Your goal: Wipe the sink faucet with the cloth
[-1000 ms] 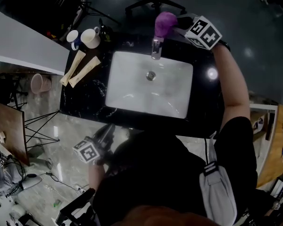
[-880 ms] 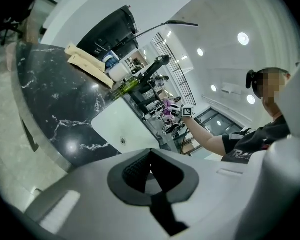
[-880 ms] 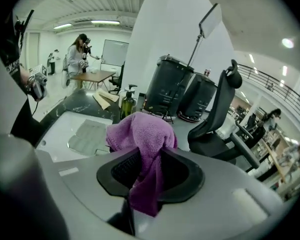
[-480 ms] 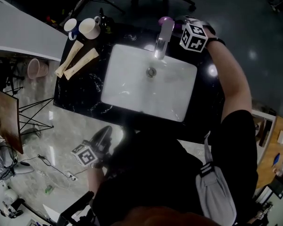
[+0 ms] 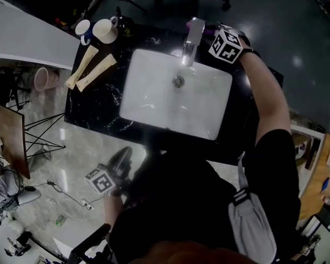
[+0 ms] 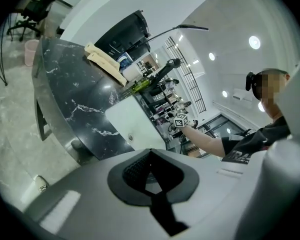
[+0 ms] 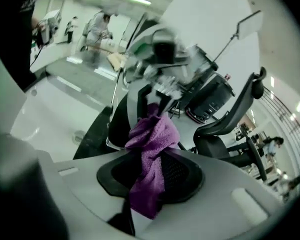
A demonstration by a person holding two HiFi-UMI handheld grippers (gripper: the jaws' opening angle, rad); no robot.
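Note:
A white sink basin (image 5: 176, 95) is set in a black marble counter (image 5: 96, 106). Its chrome faucet (image 5: 191, 42) rises at the far rim. My right gripper (image 5: 213, 36) is just right of the faucet, behind its base, shut on a purple cloth (image 7: 152, 151). In the right gripper view the cloth bunches between the jaws and rests against the faucet's lower column (image 7: 135, 101), whose top is blurred. In the head view only a sliver of cloth (image 5: 208, 32) shows. My left gripper (image 5: 114, 166) hangs shut and empty below the counter's near edge, pointing at the sink (image 6: 132, 129).
Two mugs (image 5: 103, 31) and two beige packets (image 5: 93, 71) lie on the counter's left end. A green bottle (image 6: 140, 86) stands near them. A pink bin (image 5: 43, 79) sits on the floor at left. An office chair (image 7: 240, 129) stands behind the counter.
My right gripper has dropped with the cloth from the faucet's top to behind its base, so the spout now shows bare. The left gripper has stayed put.

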